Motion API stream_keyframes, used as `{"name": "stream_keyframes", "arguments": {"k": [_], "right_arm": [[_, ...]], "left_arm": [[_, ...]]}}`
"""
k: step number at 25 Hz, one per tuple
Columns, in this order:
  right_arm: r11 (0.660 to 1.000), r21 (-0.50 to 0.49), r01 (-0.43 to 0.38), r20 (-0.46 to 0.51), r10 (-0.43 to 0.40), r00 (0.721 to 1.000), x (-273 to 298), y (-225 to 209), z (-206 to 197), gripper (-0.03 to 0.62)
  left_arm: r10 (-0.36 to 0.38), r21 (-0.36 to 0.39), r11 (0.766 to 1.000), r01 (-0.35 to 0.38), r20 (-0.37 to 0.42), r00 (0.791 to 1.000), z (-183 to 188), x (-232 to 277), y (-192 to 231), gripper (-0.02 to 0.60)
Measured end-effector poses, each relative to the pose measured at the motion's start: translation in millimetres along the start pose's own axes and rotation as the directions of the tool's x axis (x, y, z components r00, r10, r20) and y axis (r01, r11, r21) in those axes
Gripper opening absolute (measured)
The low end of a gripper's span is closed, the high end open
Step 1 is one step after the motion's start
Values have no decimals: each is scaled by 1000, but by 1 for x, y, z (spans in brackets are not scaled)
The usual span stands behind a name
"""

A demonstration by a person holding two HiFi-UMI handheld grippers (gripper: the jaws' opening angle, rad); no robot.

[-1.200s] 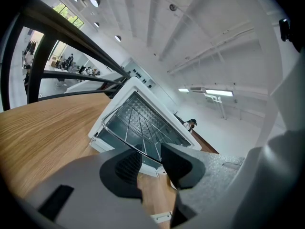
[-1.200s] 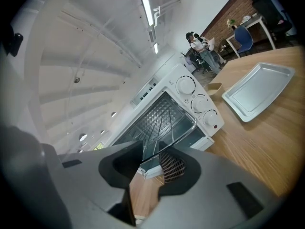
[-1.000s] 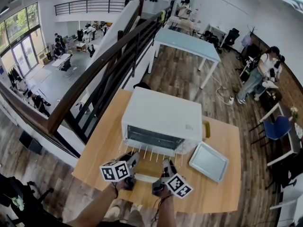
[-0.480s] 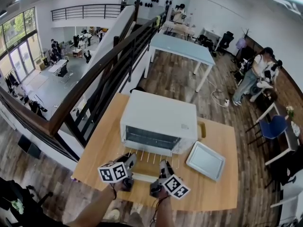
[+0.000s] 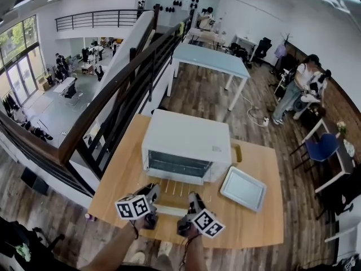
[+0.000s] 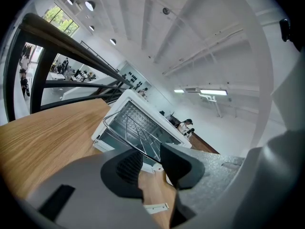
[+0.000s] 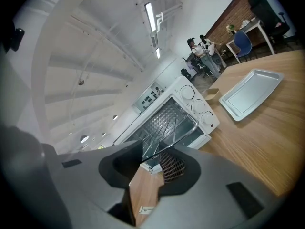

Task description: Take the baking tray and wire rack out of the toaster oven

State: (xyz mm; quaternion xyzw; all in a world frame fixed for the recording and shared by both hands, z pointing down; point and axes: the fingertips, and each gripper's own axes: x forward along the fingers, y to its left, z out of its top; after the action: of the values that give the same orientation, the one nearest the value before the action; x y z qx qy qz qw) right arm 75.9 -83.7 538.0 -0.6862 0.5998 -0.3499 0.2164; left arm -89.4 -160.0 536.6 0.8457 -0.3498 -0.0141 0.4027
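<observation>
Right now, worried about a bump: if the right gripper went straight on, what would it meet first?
The wire rack, whose front bar its fingers pinch; beyond it, probably the toaster oven's open cavity, though depth is hard to judge.

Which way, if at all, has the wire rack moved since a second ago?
Yes. The wire rack has slid further out, toward the bottom of the head view: more of it now shows in front of the toaster oven.

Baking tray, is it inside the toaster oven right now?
No, the baking tray lies flat on the wooden table, outside the toaster oven and to its right in the head view.
</observation>
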Motion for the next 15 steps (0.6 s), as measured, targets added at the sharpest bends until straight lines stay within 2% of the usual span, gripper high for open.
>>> {"name": "stream_keyframes", "arguments": {"k": [6, 15], "right_arm": [[1000, 20, 17, 23, -17, 1000, -15, 1, -2, 103], [998, 15, 58, 98, -59, 993, -54, -8, 8, 103]], "left_arm": [[-10, 20, 1000, 11, -23, 1000, -4, -7, -5, 114], [-83, 36, 996, 86, -75, 994, -24, -8, -32, 114]]}}
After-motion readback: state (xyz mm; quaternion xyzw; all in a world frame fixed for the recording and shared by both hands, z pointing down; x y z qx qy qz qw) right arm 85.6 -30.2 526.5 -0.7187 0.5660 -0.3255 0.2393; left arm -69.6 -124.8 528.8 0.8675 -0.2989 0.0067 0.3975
